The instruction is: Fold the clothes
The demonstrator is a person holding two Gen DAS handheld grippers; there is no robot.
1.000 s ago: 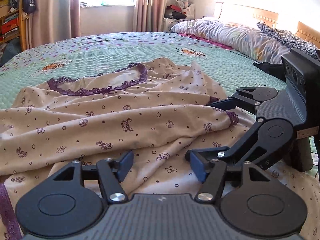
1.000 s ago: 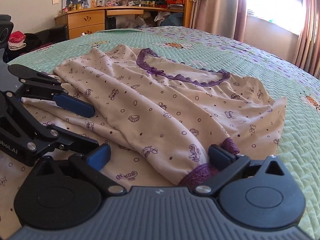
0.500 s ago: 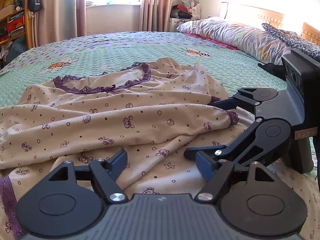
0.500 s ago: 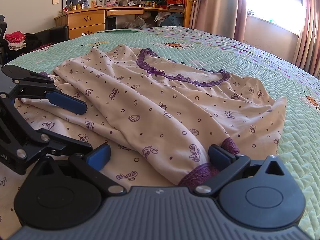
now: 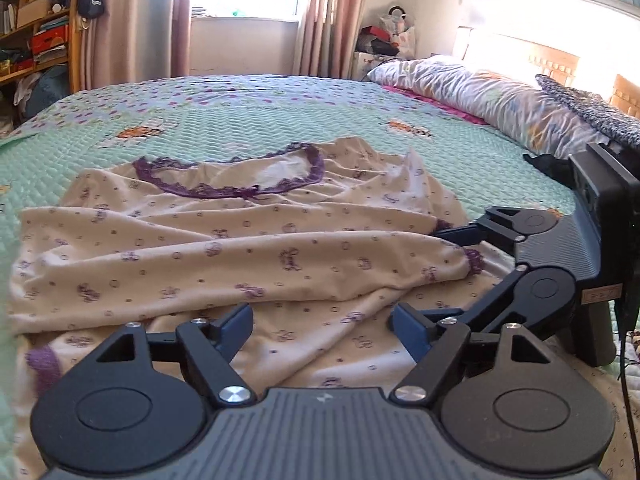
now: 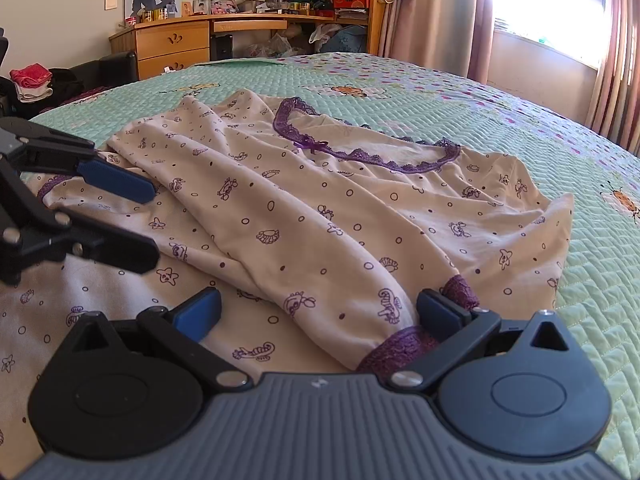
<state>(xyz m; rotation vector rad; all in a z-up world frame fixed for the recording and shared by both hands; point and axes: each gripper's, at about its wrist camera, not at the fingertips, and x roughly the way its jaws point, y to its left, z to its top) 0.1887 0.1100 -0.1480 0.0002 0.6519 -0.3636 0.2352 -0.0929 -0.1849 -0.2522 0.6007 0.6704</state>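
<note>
1. Left tongs (image 5: 322,326): spread wide, nothing between the blue pads, held low over the lower body of the garment.
2. Right tongs (image 6: 318,310): also spread wide. The end of one sleeve lies between the two pads, and the purple lace cuff (image 6: 460,290) sits just beside the right pad. The pads do not pinch it.
3. Location of the work item: a cream printed top (image 5: 248,256) with a purple lace neckline (image 6: 360,152) lies on the green quilted bed (image 5: 280,120). The body is spread out. One sleeve lies folded across the front, toward the right tongs.
4. Handling judgement: the fabric is thin, soft and light. It drapes in loose ridges and has no stiffness, so any lifted portion is likely to sag and drag the layer beneath.
5. The lace trim looks delicate. Avoid snagging it on the pad edges.
6. Recommended grip points: the sleeve just above the cuff, the shoulder seams, or the hem corners. Pinch a flat double layer, not a loose ridge.
7. Stage: the crossed sleeve fits either a fold in progress or a loosely laid garment.
</note>
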